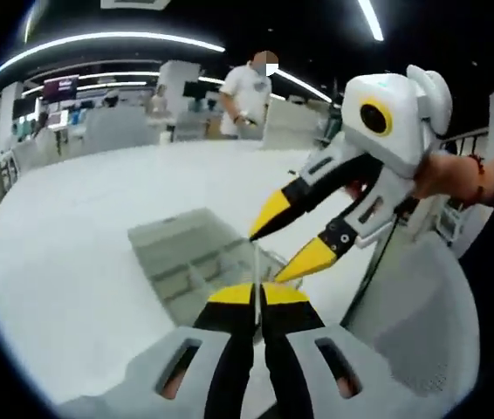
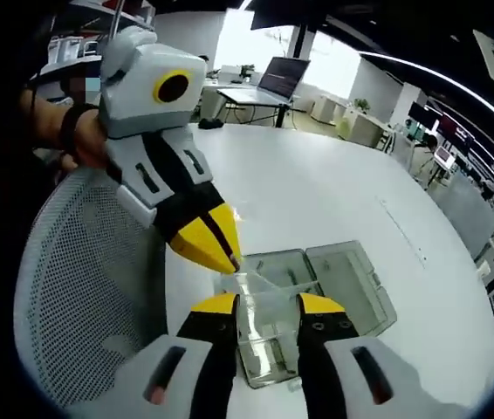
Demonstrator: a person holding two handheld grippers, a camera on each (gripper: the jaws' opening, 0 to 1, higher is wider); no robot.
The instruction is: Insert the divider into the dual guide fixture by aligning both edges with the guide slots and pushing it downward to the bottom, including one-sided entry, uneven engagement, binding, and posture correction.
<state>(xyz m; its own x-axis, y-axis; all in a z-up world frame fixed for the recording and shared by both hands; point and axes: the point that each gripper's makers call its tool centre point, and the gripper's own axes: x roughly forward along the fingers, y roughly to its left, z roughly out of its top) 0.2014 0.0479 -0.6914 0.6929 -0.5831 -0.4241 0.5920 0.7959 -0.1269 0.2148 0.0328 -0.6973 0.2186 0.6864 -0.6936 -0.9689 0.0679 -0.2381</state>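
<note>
In the left gripper view, your left tool (image 1: 257, 295) is closed on the top edge of the clear divider (image 1: 255, 262), a thin sheet seen edge-on just above the yellow tips. Your right tool (image 1: 292, 247) comes in from the right with its jaws parted, one tip on each side of the divider's upper edge, not pinching it. The dual guide fixture (image 1: 190, 253), a clear open box, sits on the white counter (image 1: 72, 262) directly behind the divider.

In the right gripper view, your right tool (image 2: 269, 305) stands open over the fixture (image 2: 334, 279), and the left tool (image 2: 216, 249) grips the divider (image 2: 260, 284) above the fixture's near end. I judge the divider not yet seated: slot alignment and the push down remain.

No brand, label or writing can be read.
</note>
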